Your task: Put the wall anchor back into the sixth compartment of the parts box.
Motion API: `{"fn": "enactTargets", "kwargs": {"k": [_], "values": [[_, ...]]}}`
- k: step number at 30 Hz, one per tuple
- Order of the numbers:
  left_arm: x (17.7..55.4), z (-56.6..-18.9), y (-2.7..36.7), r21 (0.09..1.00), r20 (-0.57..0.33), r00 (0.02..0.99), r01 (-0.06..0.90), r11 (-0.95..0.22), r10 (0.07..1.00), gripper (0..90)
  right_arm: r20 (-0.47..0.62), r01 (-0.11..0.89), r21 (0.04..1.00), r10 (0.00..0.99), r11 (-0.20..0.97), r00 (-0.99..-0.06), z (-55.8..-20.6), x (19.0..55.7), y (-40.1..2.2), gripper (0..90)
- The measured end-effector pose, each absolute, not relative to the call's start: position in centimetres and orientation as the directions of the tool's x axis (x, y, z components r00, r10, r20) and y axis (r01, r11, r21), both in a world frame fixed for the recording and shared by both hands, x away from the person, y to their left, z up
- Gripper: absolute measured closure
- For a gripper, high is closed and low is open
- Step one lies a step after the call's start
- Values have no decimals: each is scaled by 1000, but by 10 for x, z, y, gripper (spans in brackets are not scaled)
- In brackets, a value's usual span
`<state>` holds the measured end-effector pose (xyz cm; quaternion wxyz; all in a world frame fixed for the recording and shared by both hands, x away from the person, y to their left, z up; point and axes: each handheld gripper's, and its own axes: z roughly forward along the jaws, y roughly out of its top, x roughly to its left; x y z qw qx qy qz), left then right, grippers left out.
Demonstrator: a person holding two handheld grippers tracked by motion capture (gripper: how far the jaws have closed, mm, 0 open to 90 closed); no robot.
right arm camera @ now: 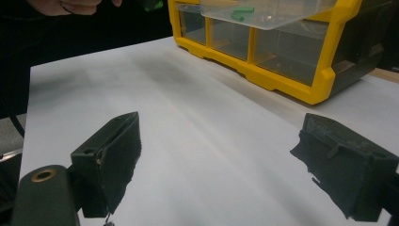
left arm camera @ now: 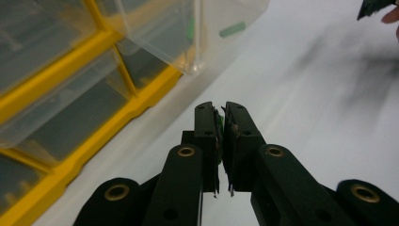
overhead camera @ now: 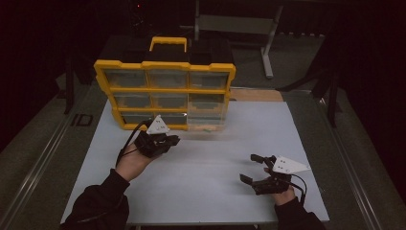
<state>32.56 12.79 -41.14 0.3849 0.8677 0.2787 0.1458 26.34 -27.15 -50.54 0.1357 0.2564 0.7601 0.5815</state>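
left tongs (left arm camera: 221, 123): jaws pinched on a small green piece (left arm camera: 218, 123) | clear drawer (left arm camera: 207, 33) pulled out of yellow organizer (overhead camera: 165, 91) just ahead | right tongs (right arm camera: 221, 165): wide apart, empty, over white desk (overhead camera: 206, 163)

A small green piece (left arm camera: 219, 123) is pinched between the left fingers (left arm camera: 207, 136), with just a thin sliver seen at their tips; its shape cannot be told. Ahead of those fingers, a clear drawer (left arm camera: 188, 33) is pulled partway out of the yellow organizer (left arm camera: 94, 117), which is stood upright on the table (overhead camera: 206, 158). Another green piece (left arm camera: 232, 29) is seen lying inside that drawer.
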Motion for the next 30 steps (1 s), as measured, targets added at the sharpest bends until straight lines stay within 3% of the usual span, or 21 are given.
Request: {"fn": "enactTargets", "kwargs": {"k": [30], "values": [[340,-343,126,834,67,756,316,-452,651,842,87,228,954,546,195,-833,-505,264,-271,138]]}}
